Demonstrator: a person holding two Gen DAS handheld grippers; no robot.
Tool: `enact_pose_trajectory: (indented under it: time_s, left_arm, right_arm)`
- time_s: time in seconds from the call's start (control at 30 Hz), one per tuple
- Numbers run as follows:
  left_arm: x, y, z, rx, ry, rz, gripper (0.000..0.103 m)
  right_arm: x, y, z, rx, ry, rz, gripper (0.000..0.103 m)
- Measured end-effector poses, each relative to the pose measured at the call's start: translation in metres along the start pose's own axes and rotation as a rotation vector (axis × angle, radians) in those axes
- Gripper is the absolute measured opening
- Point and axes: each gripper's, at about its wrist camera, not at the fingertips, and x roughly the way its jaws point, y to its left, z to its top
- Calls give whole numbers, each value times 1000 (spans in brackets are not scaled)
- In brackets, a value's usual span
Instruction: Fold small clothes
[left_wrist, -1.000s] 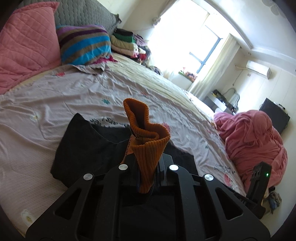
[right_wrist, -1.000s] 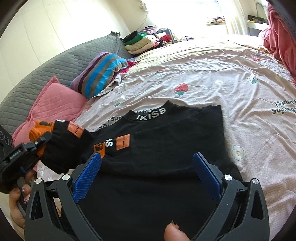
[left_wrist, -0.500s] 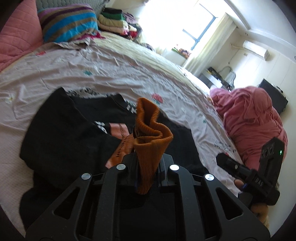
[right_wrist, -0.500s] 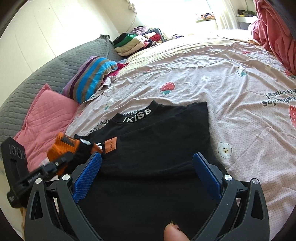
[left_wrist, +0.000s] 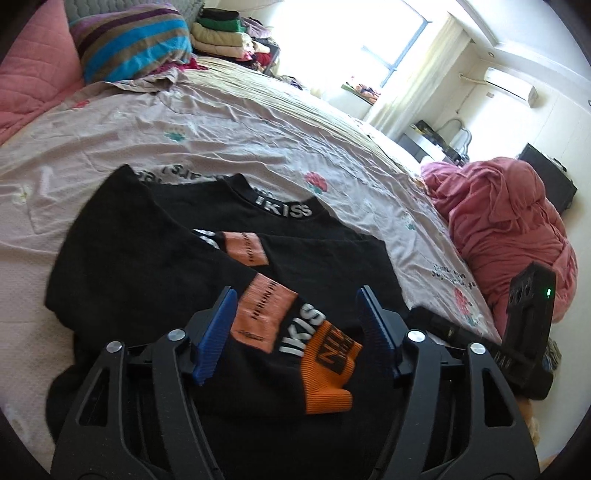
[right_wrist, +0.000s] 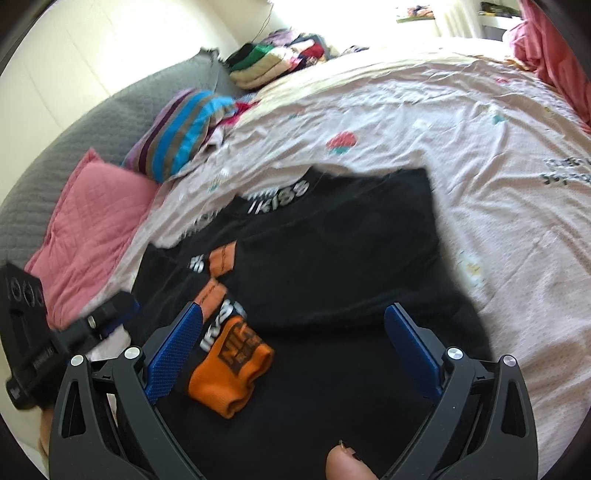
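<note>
A small black knit sweater with an orange ribbed cuff and white lettering (left_wrist: 207, 266) lies flat on the bed, near its front edge, its collar pointing away toward the far side. One sleeve is folded across the body, so its long axis runs slantwise from the left shoulder down to the orange ribbed cuff (left_wrist: 327, 373), which rests on the black fabric.

That cuff lies directly between the blue pads of the left tongs (left_wrist: 295, 332), a little toward the right pad. Their jaws are opening, and the pads no longer press the cloth: the sleeve is let go. The left tongs are much the nearer.

The right tongs (right_wrist: 295, 354) stand wide apart and hold nothing, hovering above the sweater's lower half, with the cuff just beside their left pad. A fingertip (right_wrist: 347, 465) shows at the bottom.

The knit looks soft, thick and limp. Beneath it, the pale pink printed bedsheet (left_wrist: 221, 122) is thin and creased. Well beyond lie a striped cushion (left_wrist: 129, 40) and a rumpled pink blanket (left_wrist: 509, 236).
</note>
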Motion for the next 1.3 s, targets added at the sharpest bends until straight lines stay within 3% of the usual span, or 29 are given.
enact_pose_trajectory:
  time_s: [0.07, 0.27, 0.43, 0.73, 0.97, 1.13, 1.3]
  left_arm:
    - [-6, 6, 2, 0, -17, 40, 68]
    - [-26, 25, 10, -22, -68, 112, 88]
    - [-45, 45, 15, -64, -115, 140, 92]
    - [-68, 74, 17, -125, -159, 184, 93]
    - [-74, 88, 16, -161, -171, 205, 93]
    - [-72, 89, 16, -145, -169, 235, 93]
    - [-65, 89, 17, -129, -161, 246, 93]
  right_arm:
    - [10, 8, -6, -19, 45, 12, 83]
    - [47, 29, -26, -38, 184, 54, 61]
    - [58, 48, -30, -99, 208, 56, 14]
    - [19, 81, 7, -309, 69, 81, 11]
    - [-9, 91, 57, -431, -89, 10, 11]
    - [0, 67, 77, -416, -101, -63, 11]
    - [10, 41, 75, -371, -79, -99, 11]
